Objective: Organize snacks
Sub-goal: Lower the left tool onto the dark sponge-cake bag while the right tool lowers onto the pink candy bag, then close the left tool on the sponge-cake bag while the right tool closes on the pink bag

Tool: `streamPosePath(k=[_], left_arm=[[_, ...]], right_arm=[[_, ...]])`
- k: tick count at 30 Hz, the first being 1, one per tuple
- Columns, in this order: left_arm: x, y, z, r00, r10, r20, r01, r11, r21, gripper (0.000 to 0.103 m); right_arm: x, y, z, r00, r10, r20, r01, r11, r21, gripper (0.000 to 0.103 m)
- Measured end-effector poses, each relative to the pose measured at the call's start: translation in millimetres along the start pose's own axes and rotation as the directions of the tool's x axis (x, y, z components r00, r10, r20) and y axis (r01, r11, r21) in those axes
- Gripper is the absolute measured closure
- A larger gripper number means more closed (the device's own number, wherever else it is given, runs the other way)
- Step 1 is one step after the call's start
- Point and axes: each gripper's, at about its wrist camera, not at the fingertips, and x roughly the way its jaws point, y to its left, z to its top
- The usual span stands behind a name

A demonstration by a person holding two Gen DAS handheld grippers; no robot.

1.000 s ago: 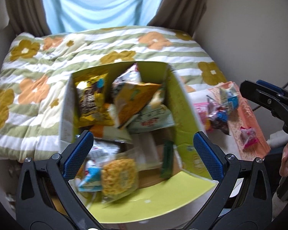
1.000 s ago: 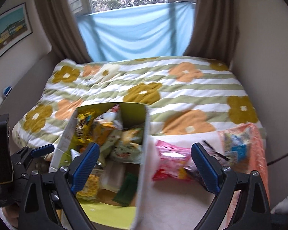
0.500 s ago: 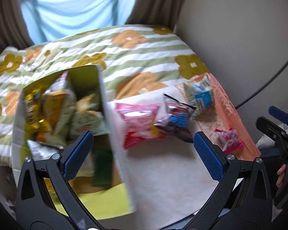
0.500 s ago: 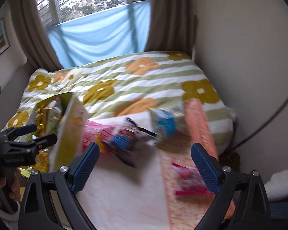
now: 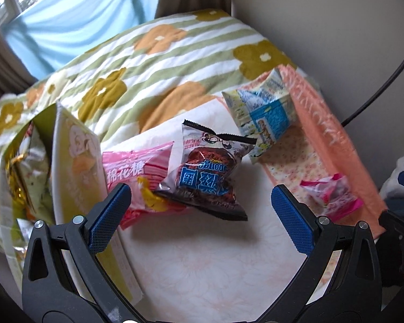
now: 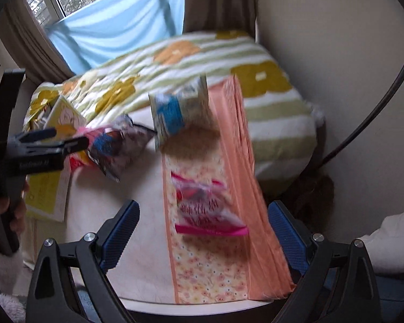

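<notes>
I'm lining up a pick: my left tool [image 5: 201, 210], blades apart and empty, faces the dark snack bag [image 5: 206, 177] at twelve o'clock; my right tool [image 6: 203, 235], likewise apart, faces the pink packet [image 6: 206, 206]. Next, close in.

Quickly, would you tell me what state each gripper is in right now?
Left gripper: open, holding nothing.
Right gripper: open, holding nothing.

Pink packet [image 5: 137, 172] reads "棉花糖"; dark packet [image 5: 207, 177] "sponge".
</notes>
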Motion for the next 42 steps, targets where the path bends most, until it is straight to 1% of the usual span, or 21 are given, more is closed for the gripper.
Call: streamPosePath(k=[2,4,9,11,13,16,19,21,23,24,25,26,29,30,31,32,36,39,42], left_arm=[[9.5,-3.8,3.1,1.000,0.012,-0.010,-0.012,1.000,0.029,0.000],[19.8,-7.4,6.5,0.999,0.028,-0.025,-0.026,0.998,0.065,0.000],[45.3,-12.3,13.3,0.997,0.046,-0.059,-0.037,0.990,0.139,0.000],[55.6,-14.1,15.7,0.996,0.048,-0.076,-0.036,0.987,0.157,0.002],[66.3,-15.7,17.9,0.994,0.038,-0.098,-0.020,0.984,0.178,0.007],[79.7,-17.1,21.1,0.991,0.037,-0.126,-0.011,0.979,0.204,0.009],[85.3,-12.9,23.6,0.991,0.037,-0.128,-0.010,0.978,0.208,0.009],[90.1,-9.5,26.3,0.991,0.024,-0.131,0.004,0.978,0.207,0.009],[98.4,-9.2,26.9,0.989,0.018,-0.147,0.014,0.976,0.216,0.009],[102.0,-9.3,26.3,0.988,0.015,-0.156,0.020,0.975,0.220,0.011],[104.6,-9.6,25.8,0.986,0.009,-0.164,0.027,0.975,0.220,0.015],[109.0,-9.4,24.6,0.983,-0.010,-0.185,0.050,0.975,0.215,0.016],[116.8,-10.2,21.9,0.977,-0.022,-0.211,0.068,0.975,0.212,0.021],[117.9,-9.8,22.0,0.977,-0.028,-0.209,0.073,0.975,0.211,0.021],[118.1,-10.9,21.7,0.978,-0.033,-0.207,0.077,0.975,0.210,0.028],[117.9,-10.8,22.6,0.977,-0.048,-0.206,0.091,0.974,0.206,0.029],[118.1,-9.8,25.6,0.979,-0.035,-0.199,0.076,0.976,0.205,0.041],[117.2,-5.6,25.5,0.970,-0.071,-0.233,0.107,0.984,0.143,0.044],[111.5,-6.5,23.1,0.973,-0.070,-0.220,0.101,0.986,0.133,0.045]], right_arm=[[13.2,-3.5,-5.4,0.999,-0.006,-0.045,0.006,1.000,0.001,0.008],[21.3,-4.2,-9.9,0.998,-0.010,-0.058,0.011,1.000,0.004,0.008],[42.0,-3.3,-17.5,0.996,0.010,-0.093,-0.006,0.999,0.042,0.008],[52.5,-2.6,-16.4,0.993,0.011,-0.119,-0.007,0.999,0.038,0.008],[59.8,-2.6,-13.7,0.991,0.016,-0.134,-0.010,0.999,0.041,0.008],[68.2,-0.9,-8.0,0.989,0.026,-0.144,-0.018,0.998,0.056,0.008],[73.8,1.4,-3.4,0.990,0.032,-0.141,-0.024,0.998,0.064,0.008],[79.4,3.5,-1.4,0.989,0.030,-0.142,-0.021,0.998,0.065,0.008],[87.3,5.5,-0.9,0.988,0.024,-0.154,-0.015,0.998,0.062,0.008],[91.4,5.9,-1.1,0.986,0.027,-0.162,-0.017,0.998,0.065,0.008],[94.8,5.8,-0.9,0.985,0.030,-0.170,-0.019,0.997,0.069,0.008],[98.9,5.7,-1.5,0.984,0.033,-0.178,-0.019,0.997,0.076,0.008],[103.2,4.2,-0.9,0.983,0.027,-0.181,-0.010,0.996,0.092,0.008],[103.6,3.6,-0.6,0.983,0.025,-0.181,-0.008,0.995,0.095,0.008],[103.8,3.2,-0.3,0.983,0.024,-0.180,-0.006,0.995,0.099,0.008],[104.0,2.0,0.1,0.983,0.023,-0.181,-0.005,0.995,0.104,0.008],[105.2,1.8,1.2,0.983,0.017,-0.184,0.003,0.994,0.106,0.008],[105.6,2.3,0.9,0.983,0.010,-0.185,0.011,0.994,0.112,0.008],[107.4,1.1,2.8,0.983,0.008,-0.184,0.015,0.992,0.125,0.008]])
